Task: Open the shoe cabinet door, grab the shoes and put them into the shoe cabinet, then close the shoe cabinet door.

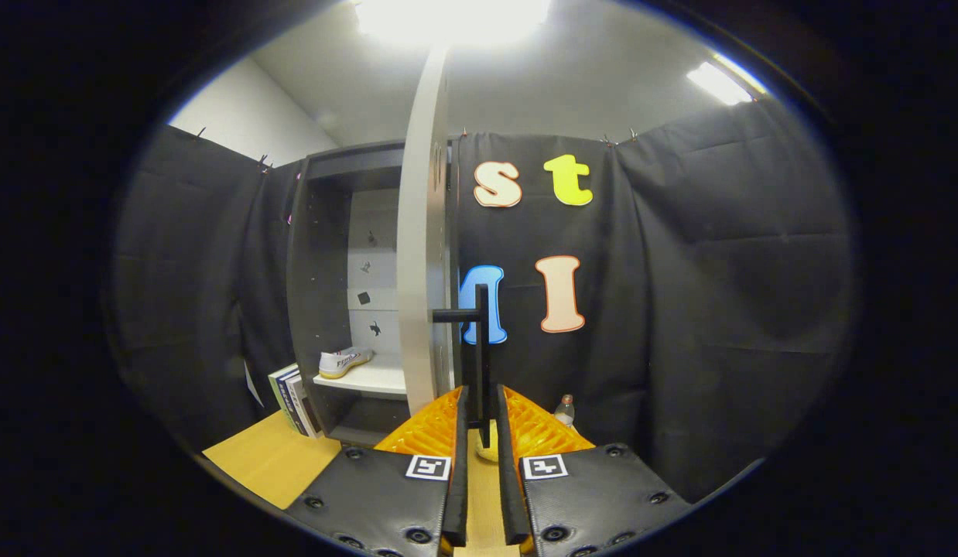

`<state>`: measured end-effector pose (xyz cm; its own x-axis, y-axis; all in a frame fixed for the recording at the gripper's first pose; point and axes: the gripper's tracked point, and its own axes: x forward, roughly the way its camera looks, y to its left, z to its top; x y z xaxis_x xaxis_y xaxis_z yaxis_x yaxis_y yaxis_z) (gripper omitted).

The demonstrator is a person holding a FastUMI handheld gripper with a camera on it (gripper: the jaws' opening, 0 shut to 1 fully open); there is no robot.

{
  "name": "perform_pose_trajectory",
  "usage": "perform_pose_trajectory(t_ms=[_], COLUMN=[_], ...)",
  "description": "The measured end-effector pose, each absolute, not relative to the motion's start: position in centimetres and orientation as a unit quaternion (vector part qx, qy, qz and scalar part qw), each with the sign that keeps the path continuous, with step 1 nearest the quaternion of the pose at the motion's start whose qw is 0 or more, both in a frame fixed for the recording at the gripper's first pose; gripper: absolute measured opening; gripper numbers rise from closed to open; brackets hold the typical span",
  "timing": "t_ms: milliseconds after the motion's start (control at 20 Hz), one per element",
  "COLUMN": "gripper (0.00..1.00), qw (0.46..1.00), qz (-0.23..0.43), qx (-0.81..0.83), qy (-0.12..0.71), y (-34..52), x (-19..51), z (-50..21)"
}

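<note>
Shoe (pixel 343 361) lies already inside the cabinet (pixel 316 294), on its pale shelf (pixel 374 379), with the sole turned toward the open side. Only one shoe can be seen there; if a second one exists, it cannot be told from this view. The door (pixel 423 232) stands open and is seen almost edge-on, rising just ahead of the fingers and a little to their left. From this edge a dark handle (pixel 479 348) comes out: a short bar goes sideways from the door, and a long vertical bar hangs down from it.

The gripper (pixel 480 433) has its two fingers brought close together, and the lower part of the handle's vertical bar runs down between them. The gap is narrow and the bar fills most of it, so the fingers seem clamped on the handle, though the exact contact at the pads is hard to confirm.

Judging from this, the opening is done and the shoe is placed. What remains is the closing: the door must be swung back to the cabinet front, and the hold on the handle fits this last step.

Beside the cabinet some books (pixel 293 398) lean on its outer wall, on a yellow-brown floor (pixel 270 456). A small bottle (pixel 565 410) stands beyond the fingers, near the black cloth.
</note>
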<state>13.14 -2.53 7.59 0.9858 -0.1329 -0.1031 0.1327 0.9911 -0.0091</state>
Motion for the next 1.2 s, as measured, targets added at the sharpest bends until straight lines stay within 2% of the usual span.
perform_pose_trajectory(t_ms=[50, 100, 250, 550, 1200], gripper=[0.27, 0.29, 0.52, 0.97, 0.98], qw=[0.997, 0.997, 1.0, 0.999, 0.986], qz=[-0.067, -0.065, -0.014, 0.03, 0.063], qx=[-0.007, -0.012, -0.013, -0.007, 0.002], qy=[0.044, 0.034, 0.019, 0.036, 0.154], y=[-2.5, -2.3, 0.4, 3.8, 7.4], x=[13.3, 13.0, 13.3, 13.6, 14.4], z=[7.8, 8.2, 8.5, 6.6, -3.3])
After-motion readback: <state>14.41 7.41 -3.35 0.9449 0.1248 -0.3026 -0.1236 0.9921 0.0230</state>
